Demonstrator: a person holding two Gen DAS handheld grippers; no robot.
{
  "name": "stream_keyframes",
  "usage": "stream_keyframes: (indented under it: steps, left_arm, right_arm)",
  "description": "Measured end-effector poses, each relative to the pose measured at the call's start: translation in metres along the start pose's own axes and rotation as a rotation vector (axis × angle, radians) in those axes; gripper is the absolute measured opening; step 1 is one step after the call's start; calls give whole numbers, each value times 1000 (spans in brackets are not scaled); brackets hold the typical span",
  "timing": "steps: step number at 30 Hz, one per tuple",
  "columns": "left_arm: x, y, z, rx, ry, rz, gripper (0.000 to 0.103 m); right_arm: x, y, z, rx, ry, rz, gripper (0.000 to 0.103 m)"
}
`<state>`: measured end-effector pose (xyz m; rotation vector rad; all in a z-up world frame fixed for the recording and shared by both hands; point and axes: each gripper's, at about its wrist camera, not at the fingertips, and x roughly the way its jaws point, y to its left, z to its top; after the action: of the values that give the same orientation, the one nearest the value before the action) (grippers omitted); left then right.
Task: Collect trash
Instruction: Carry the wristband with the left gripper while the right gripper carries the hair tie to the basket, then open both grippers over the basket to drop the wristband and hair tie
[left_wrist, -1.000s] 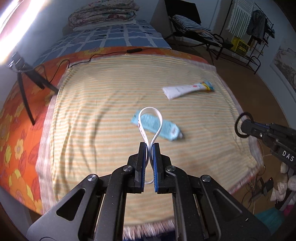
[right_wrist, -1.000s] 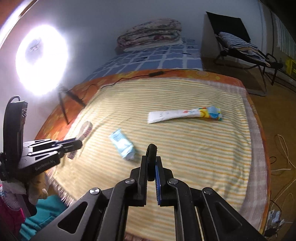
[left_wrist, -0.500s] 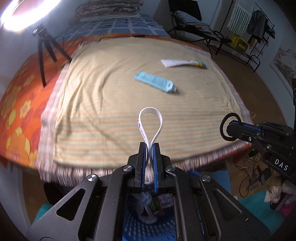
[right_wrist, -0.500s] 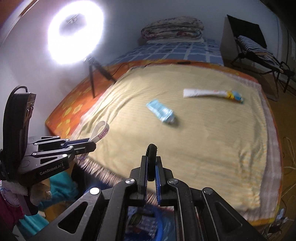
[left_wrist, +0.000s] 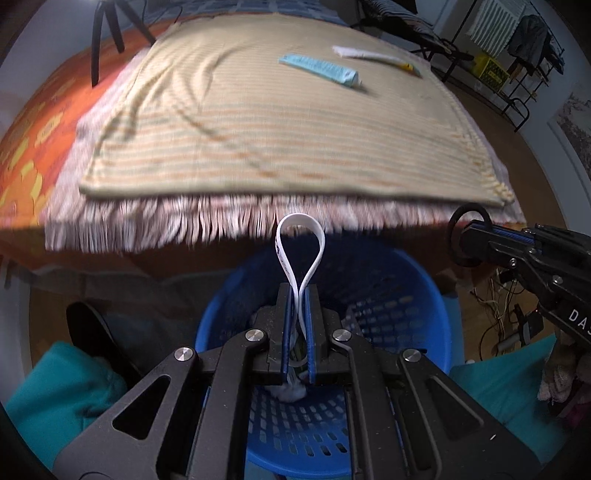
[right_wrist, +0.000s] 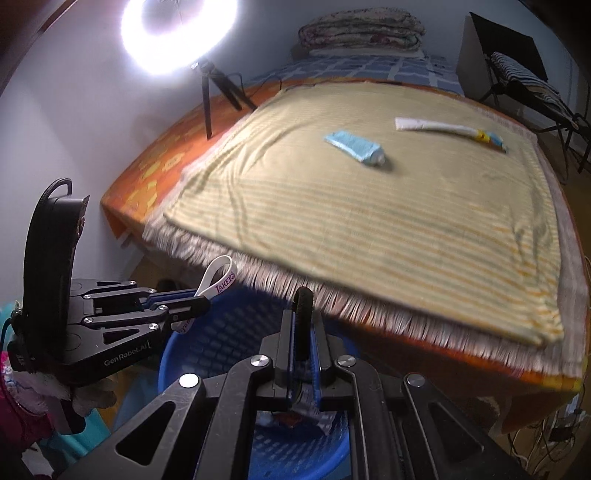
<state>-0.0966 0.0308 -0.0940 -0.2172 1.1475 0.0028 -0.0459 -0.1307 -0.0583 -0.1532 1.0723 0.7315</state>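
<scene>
A: Because the blue basket (left_wrist: 424, 291) stands on the floor just below the fringed edge of the bed (right_wrist: 369, 302), both tools hang over its mouth and point steeply down; I judge that they are placed so for a drop into it.

B: What does each one carry?

A: The left tool (left_wrist: 298, 291) is clamped on a white wristband (left_wrist: 300, 236); the loop stands up between the pads and its free end hangs below them; in the right view purple letters show on it. The right tool (right_wrist: 302, 325) is clamped on a black ring (right_wrist: 303, 306), perhaps a hair tie; I cannot tell more; both grips are thin and tight, which suits such soft loops.

B: Is the basket empty?

A: No; some crumpled white and coloured rubbish lies at the bottom, seen under the fingers; the wall is perforated.

B: And what is left on the bed?

A: A light blue tube (right_wrist: 354, 146) and a white tube (right_wrist: 447, 129) with a coloured end lie on the striped cloth (left_wrist: 295, 122), near each other and well apart from the basket; these are probably the next trash.

B: Does something stand in the way?

A: The fringe hangs just beside the rim, and the two tools are near each other; a ring light (right_wrist: 179, 33) on a tripod stands far at the side; a teal cloth (left_wrist: 66, 387) lies beside the basket; none of them blocks the opening.
</scene>
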Motion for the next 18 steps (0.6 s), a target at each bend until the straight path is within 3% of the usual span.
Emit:
stream_keyframes:
  steps: [15,18]
  left_arm:
    - [24,5,-33,-22,60,32,5]
    - [28,6,-38,-17,73,41,5]
  right_arm:
    - [26,16,-29,-40,75,-2,6]
    - [30,18,-32,-44,86,-1,13]
